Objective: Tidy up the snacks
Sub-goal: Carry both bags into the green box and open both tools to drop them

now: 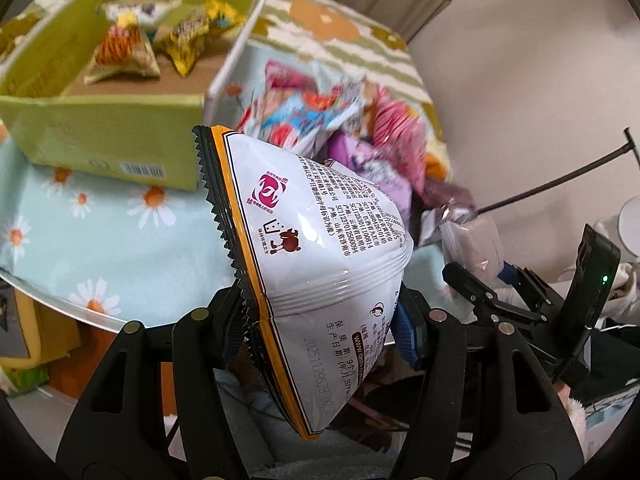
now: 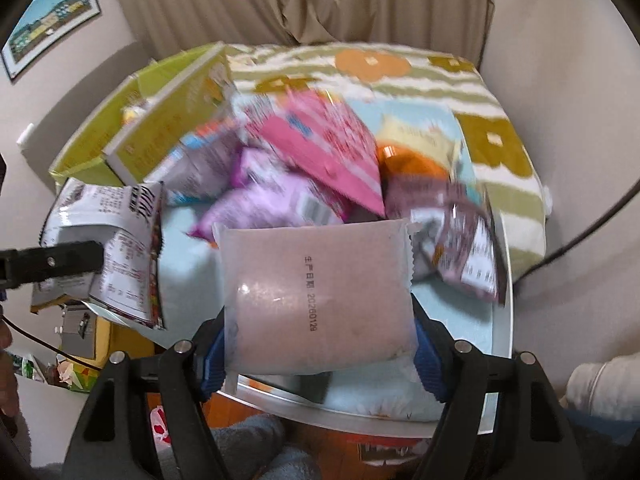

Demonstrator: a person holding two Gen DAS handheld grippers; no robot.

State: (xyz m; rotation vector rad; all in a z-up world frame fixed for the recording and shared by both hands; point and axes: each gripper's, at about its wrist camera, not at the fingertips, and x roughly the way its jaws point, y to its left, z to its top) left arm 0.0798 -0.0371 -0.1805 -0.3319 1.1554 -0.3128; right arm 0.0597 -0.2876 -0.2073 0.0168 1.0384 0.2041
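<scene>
On the round table (image 2: 505, 344), covered with a light blue daisy cloth (image 1: 100, 236), the green box (image 1: 100, 136) stands at about ten o'clock and has three small snack packets (image 1: 124, 56) inside. Just beside it, toward one o'clock, lies a heap of pink and purple snack bags (image 2: 316, 160). The left gripper (image 1: 320, 320) is closed on a white puffed bag (image 1: 320, 240) with a black zigzag edge, held above the table edge at six o'clock. The right gripper (image 2: 320, 356) presses its blue pads (image 2: 430, 364) on both sides of a pale pink packet (image 2: 316, 296), in front of the heap
</scene>
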